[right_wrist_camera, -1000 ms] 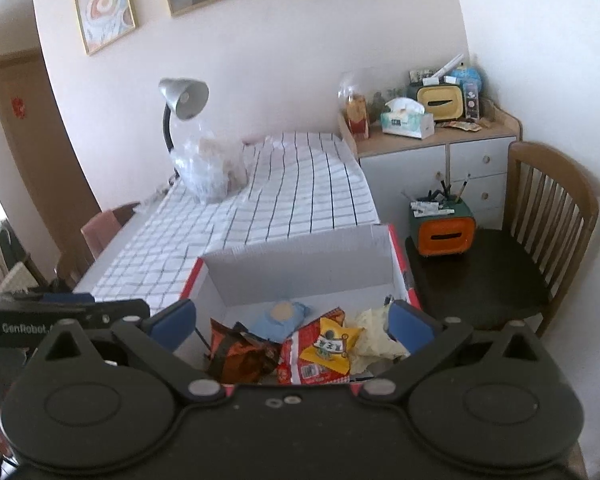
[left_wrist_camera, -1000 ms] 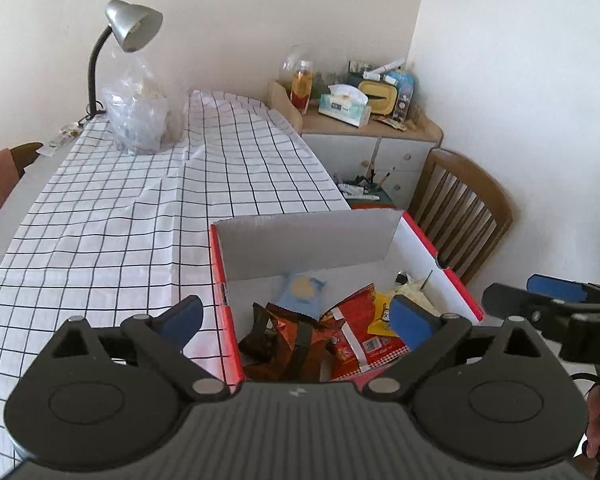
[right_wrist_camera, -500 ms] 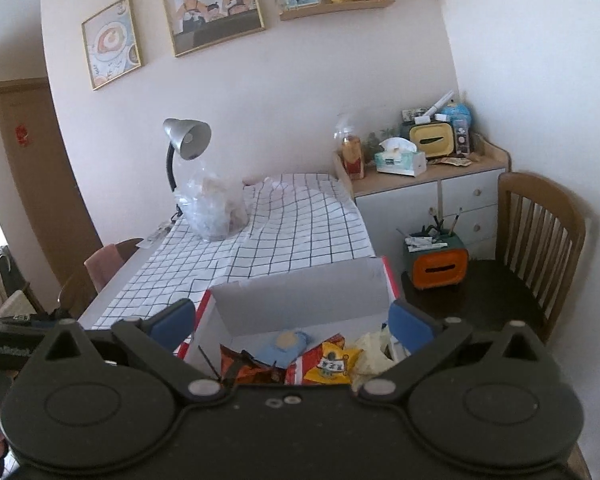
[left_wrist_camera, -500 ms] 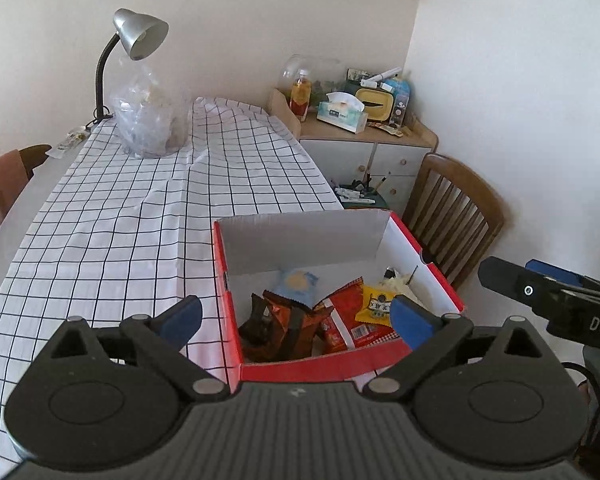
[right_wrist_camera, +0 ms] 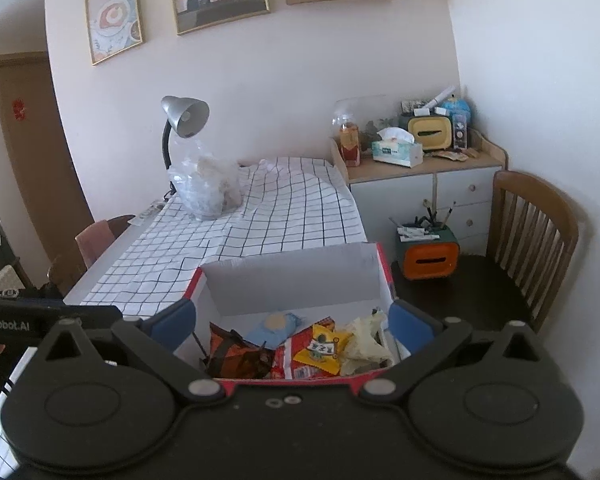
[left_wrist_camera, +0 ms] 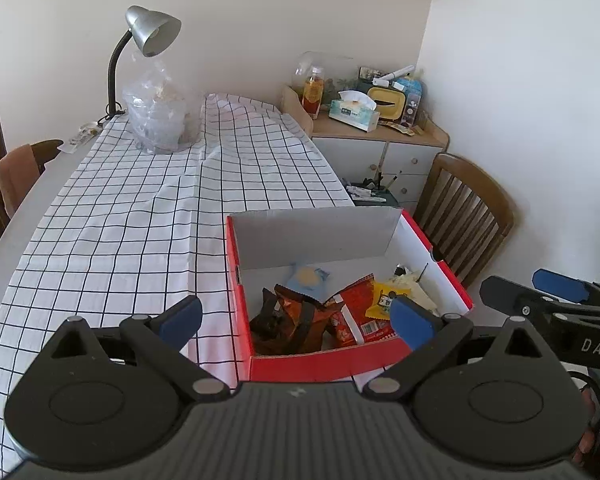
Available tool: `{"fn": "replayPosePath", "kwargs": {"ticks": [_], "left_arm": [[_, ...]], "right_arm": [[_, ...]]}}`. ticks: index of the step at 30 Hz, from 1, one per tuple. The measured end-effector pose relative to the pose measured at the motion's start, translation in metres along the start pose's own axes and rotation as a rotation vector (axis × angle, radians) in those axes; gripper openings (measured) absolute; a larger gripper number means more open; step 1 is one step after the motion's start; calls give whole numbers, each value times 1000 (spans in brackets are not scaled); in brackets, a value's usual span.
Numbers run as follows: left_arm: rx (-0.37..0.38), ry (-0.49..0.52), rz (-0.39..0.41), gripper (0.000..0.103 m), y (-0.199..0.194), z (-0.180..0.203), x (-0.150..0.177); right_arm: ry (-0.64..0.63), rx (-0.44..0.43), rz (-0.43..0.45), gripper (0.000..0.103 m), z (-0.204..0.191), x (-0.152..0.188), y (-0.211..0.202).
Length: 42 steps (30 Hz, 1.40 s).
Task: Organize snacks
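Note:
A red cardboard box [left_wrist_camera: 308, 366] with a grey inner wall stands at the near right of the checked tablecloth [left_wrist_camera: 140, 216]. Inside lie several snack packets: a dark orange one [left_wrist_camera: 292, 318], a red one [left_wrist_camera: 354, 316], a yellow one [left_wrist_camera: 386, 300], a blue one [left_wrist_camera: 308, 278] and a pale one [left_wrist_camera: 412, 286]. My left gripper [left_wrist_camera: 296, 320] is open and empty, above the box's near edge. My right gripper [right_wrist_camera: 292, 324] is open and empty, held back over the same box [right_wrist_camera: 292, 280]; it also shows in the left wrist view [left_wrist_camera: 556, 300].
A silver desk lamp [left_wrist_camera: 148, 36] and a clear plastic bag [left_wrist_camera: 160, 116] stand at the table's far end. A cabinet [left_wrist_camera: 376, 148] with tissues and bottles is at the back right. A wooden chair [left_wrist_camera: 464, 212] holding an orange organizer [right_wrist_camera: 428, 256] stands right of the table.
Both grippers have pulled back and up from the box, so more of the room and the box's front edge shows. Both stay open. The snacks have not moved.

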<state>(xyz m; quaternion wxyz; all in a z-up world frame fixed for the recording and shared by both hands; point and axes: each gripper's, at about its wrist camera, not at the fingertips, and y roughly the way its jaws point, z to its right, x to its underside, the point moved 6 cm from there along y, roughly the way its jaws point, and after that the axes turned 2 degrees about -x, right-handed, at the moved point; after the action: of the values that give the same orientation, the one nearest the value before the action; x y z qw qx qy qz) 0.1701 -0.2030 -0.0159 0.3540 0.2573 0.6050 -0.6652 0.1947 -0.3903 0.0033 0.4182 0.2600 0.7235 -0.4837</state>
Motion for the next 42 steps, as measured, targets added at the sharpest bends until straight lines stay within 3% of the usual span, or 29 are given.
{"fn": "replayPosePath", "kwargs": {"ticks": [9,42], "left_arm": [[-13,-3,-3,101,1,-1,0],[-21,9,2,101,-4,5,1]], "right_arm": [[19,-7,-40,103,1,5,7],[31,17,-38,103,2,10,1]]}}
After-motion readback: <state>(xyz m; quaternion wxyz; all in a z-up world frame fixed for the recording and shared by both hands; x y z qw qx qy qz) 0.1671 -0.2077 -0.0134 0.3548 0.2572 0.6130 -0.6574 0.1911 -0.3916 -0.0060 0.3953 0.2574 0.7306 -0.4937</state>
